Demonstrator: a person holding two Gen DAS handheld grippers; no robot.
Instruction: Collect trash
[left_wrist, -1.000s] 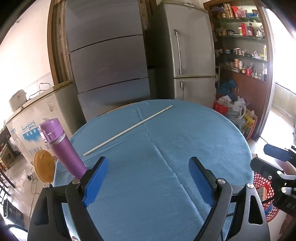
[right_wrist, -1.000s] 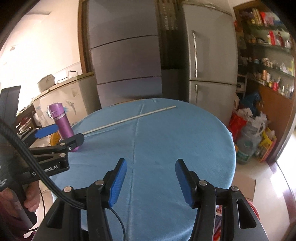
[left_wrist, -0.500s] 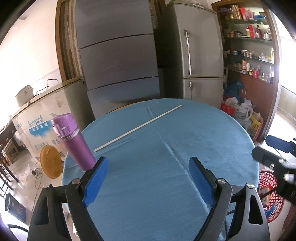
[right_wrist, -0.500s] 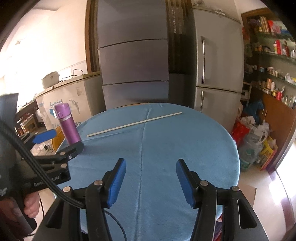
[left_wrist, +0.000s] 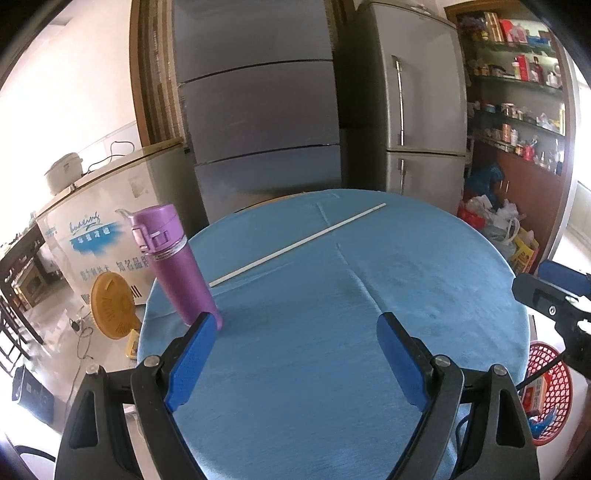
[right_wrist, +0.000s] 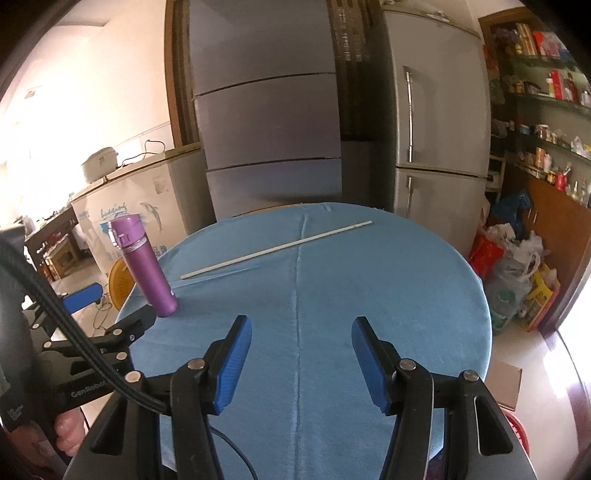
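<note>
Blue cloth covers our round worktop (left_wrist: 424, 295); both tools, left (left_wrist: 295, 354) and right (right_wrist: 301, 356), hover with pads apart and empty. Ahead lies the white stick (right_wrist: 277, 249), beyond the bottle (right_wrist: 146, 266). We should approach it low, straddling it crosswise.

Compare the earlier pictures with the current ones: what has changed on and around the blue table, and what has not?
Both views have drifted sideways: the purple bottle and white stick now sit further right in frame. Nothing was taken hold of or let go. The left claw and right claw stay open and empty above the blue tablecloth; bottle and stick have not moved.
</note>
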